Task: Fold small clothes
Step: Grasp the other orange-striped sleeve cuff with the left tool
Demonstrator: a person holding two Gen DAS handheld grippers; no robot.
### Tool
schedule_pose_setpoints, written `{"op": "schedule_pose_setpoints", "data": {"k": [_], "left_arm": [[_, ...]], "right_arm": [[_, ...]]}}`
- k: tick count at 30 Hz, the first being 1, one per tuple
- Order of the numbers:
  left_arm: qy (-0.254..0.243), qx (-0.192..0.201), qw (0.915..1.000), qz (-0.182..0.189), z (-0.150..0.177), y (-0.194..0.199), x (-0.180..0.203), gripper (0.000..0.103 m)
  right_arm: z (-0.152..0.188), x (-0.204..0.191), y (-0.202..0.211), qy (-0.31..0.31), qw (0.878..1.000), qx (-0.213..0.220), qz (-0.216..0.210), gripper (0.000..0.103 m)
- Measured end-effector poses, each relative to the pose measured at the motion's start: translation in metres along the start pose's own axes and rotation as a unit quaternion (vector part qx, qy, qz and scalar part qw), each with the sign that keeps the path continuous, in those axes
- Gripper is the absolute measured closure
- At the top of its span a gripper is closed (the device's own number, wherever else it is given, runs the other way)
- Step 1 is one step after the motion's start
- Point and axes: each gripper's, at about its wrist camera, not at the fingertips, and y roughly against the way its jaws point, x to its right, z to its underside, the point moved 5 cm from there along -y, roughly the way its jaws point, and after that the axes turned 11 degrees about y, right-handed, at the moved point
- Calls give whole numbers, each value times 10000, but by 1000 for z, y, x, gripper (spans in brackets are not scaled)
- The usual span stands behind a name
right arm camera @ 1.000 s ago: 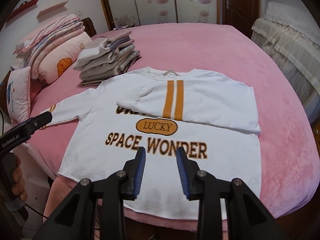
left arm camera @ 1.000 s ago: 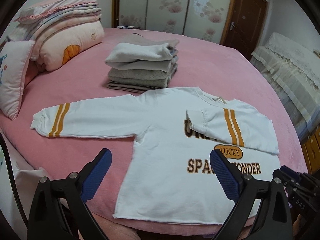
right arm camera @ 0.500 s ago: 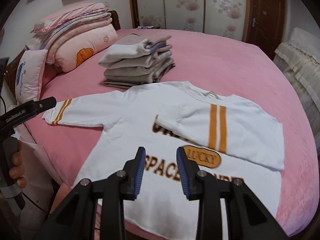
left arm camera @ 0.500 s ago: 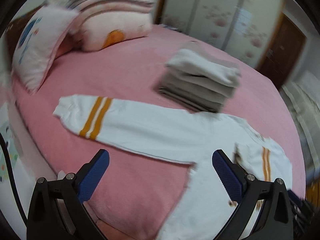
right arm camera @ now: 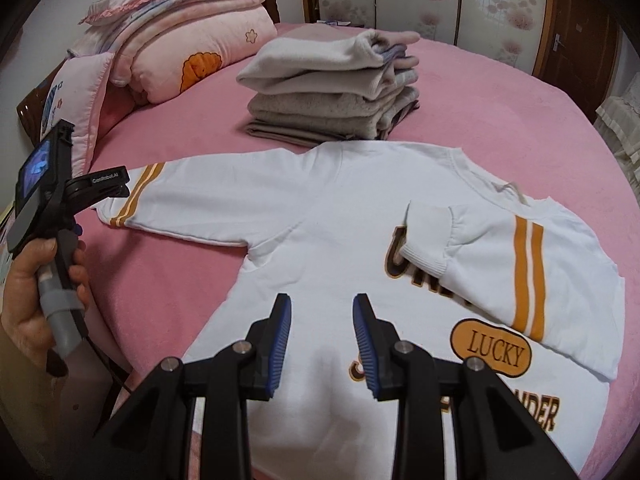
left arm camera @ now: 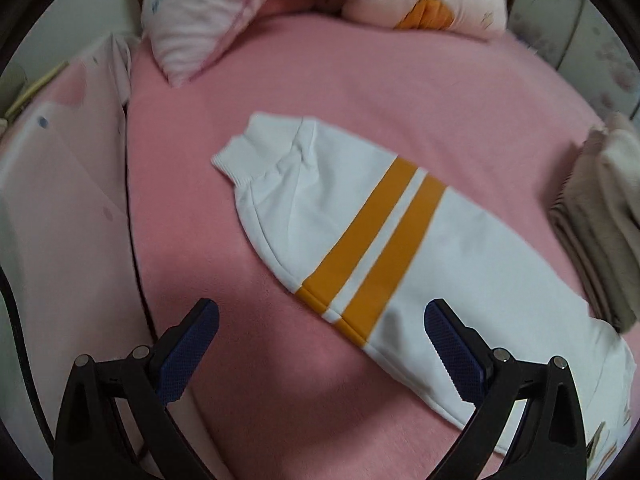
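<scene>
A white sweatshirt (right arm camera: 320,232) with orange stripes and brown lettering lies face up on the pink bed. Its right sleeve (right arm camera: 500,256) is folded across the chest. The left sleeve (left arm camera: 360,232) lies stretched out flat, cuff (left arm camera: 256,152) toward the pillows. My left gripper (left arm camera: 320,320) hovers open and wide above the striped part of that sleeve, holding nothing; in the right wrist view it (right arm camera: 100,184) sits over the cuff end. My right gripper (right arm camera: 320,328) hangs above the shirt's lower left body, jaws apart by a narrow gap, nothing between them.
A stack of folded grey and beige clothes (right arm camera: 332,88) sits behind the shirt. Pink pillows and folded quilts (right arm camera: 180,36) pile at the bed's head. The bed edge drops off at left beside a pale sheet (left arm camera: 60,220). A hand (right arm camera: 28,292) holds the left gripper's handle.
My left gripper swung left and down from over the shirt's hem to close above the stretched sleeve. My right gripper shifted left, toward the shirt's left side; its gap stayed the same.
</scene>
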Motion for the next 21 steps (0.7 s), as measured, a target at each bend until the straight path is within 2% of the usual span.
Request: {"op": "schedule_pose_setpoints", "data": {"k": [3,6,9,10,12,13,15,16,19,21], "left_arm": [[306,-319,9985,-314,-4,-23,-9,3],[556,-511,9968,-271,-5,-35,-13,3],[681,-518,9961,-205,-7,-44,-10,5],[681,-495,9963,-146,-9,-45,-9,11],[599,-355,9976,52,-11,-42,-2,47],[569,-199,9982,-3,-13,-37,0,57],[592,13,9982,-70,-15,-29,-1,88],[644,87,9979,63,-16,-24,-3,94],[746,334,9960,364,-17,-4,-8,95],[641,563,9947,566,-18,14,1,96]], "right_arm": [[2,5,-10,-90,9999,-96,-18,71],[6,9,-18,-167,9997,-196,-59,71],[10,11,-25,-262,9991,-312,-123,71],[10,12,-25,-277,9990,-322,-132,71],[11,13,-25,-312,9989,-326,-137,71],[11,15,-24,-330,9989,-313,-126,71],[12,18,-22,-370,9988,-287,-104,71],[13,20,-20,-404,9988,-274,-100,71],[15,28,-15,-506,9984,-236,-84,71],[18,33,-11,-580,9981,-209,-80,71]]}}
